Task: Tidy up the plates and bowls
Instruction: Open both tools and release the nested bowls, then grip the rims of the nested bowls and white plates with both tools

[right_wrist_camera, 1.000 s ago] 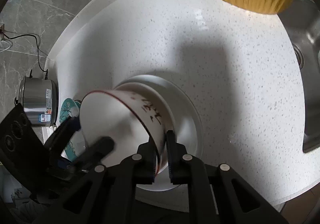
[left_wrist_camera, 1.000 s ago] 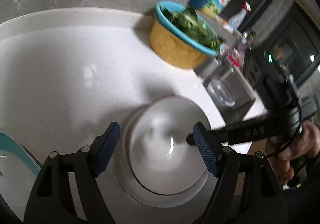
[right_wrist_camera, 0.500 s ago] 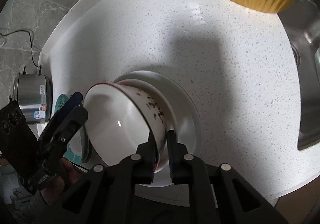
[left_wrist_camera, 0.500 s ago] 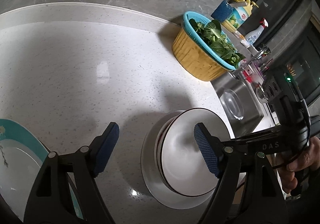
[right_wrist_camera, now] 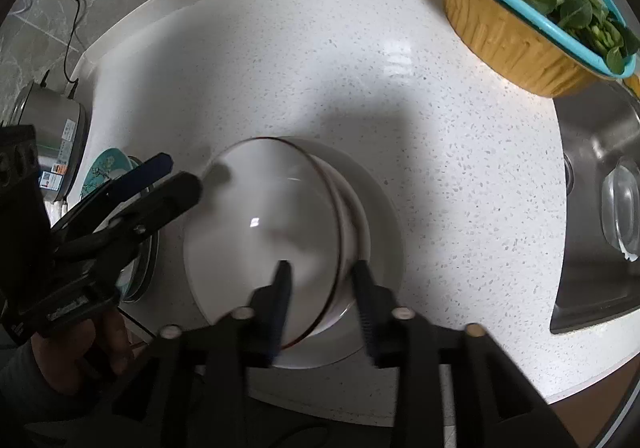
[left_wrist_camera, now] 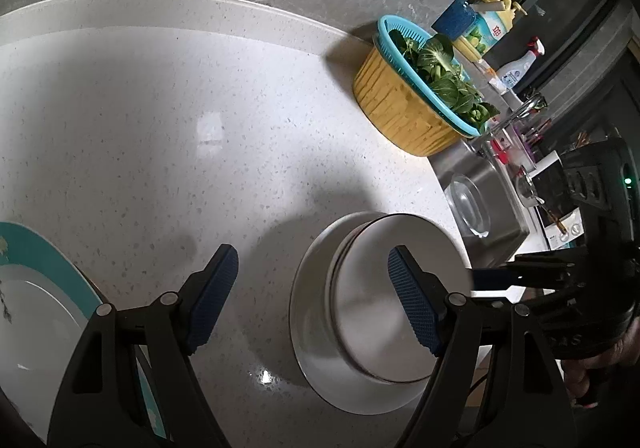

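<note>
A white bowl with a dark red rim (right_wrist_camera: 264,232) sits nested in another bowl on a white plate (right_wrist_camera: 384,208) near the counter's front edge. It also shows in the left wrist view (left_wrist_camera: 368,312), on the plate (left_wrist_camera: 308,328). My right gripper (right_wrist_camera: 322,280) is open, its fingers straddling the bowl's near rim without gripping it. My left gripper (left_wrist_camera: 312,288) is open and empty, to the left of the bowl. A teal-rimmed plate (left_wrist_camera: 40,288) lies at the far left.
A yellow basket with a blue strainer of greens (left_wrist_camera: 420,96) stands at the back right. A steel sink (right_wrist_camera: 600,216) with a glass bowl (left_wrist_camera: 470,208) lies right. A steel pot (right_wrist_camera: 52,128) stands left. Bottles (left_wrist_camera: 488,32) line the wall.
My right gripper has set the bowl down into the stack and opened, letting go of its rim. My left gripper has drawn back to the left, away from the bowl.
</note>
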`<state>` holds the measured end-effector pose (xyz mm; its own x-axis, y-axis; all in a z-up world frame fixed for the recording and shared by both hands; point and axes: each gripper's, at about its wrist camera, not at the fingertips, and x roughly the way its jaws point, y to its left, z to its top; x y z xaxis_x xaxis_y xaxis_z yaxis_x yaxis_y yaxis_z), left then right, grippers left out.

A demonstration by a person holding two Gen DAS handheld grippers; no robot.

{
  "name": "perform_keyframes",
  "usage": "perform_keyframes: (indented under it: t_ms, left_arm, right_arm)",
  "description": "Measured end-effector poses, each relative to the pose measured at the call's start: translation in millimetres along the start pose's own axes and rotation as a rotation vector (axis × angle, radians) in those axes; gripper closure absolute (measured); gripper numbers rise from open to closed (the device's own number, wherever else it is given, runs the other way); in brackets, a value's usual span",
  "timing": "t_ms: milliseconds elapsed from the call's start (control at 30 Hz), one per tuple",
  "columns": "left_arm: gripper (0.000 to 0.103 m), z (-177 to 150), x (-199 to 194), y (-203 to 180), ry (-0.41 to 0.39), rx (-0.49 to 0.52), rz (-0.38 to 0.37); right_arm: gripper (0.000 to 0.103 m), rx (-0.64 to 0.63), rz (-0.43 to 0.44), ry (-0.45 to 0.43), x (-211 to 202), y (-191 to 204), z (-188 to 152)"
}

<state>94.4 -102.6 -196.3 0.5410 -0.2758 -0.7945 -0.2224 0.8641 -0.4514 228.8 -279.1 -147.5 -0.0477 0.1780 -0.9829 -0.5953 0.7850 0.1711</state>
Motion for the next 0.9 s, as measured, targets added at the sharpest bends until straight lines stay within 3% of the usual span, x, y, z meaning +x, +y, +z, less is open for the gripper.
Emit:
perform_keyframes:
  t_ms: [167,300,400,467,600,700,900]
  left_arm:
    - [0.027,0.4,-2.9,-2.8,-0.001,0.012,-0.011]
    - [0.027,-3.6,-17.9,2.9,0.015,0.019,-0.007]
    - [0.027,-9.9,-26.4,11.5,0.079,0.008,0.042]
    - [0.027,-14.1,-33.3,16.5,0.11,0.006,0.088]
    - [0.027,-18.4,-36.6,19.2,0.161,0.027,0.128]
    - [0.027,-24.7,-26.6,15.3,0.22,0.056,0.18]
    - [0.027,-33.7,-10.0,5.8,0.258,0.062,0.174]
  right_arm:
    - [0.049,0.02,0.043,-0.003,-3.3,-7.1,-2.0]
    - [0.049,0.057,0.124,-0.101,-31.5,-29.9,-3.4]
    - [0.049,0.11,0.134,-0.152,-38.0,-64.4,-9.5]
    - [0.05,0.142,0.128,-0.14,-30.5,-85.6,-15.8]
    - [0.063,0.187,0.152,-0.106,-13.4,-106.4,-27.1]
    - [0.064,0.186,0.176,-0.084,-1.8,-108.6,-30.8]
    - [0.068,0.116,0.173,-0.057,14.4,-97.7,-29.3]
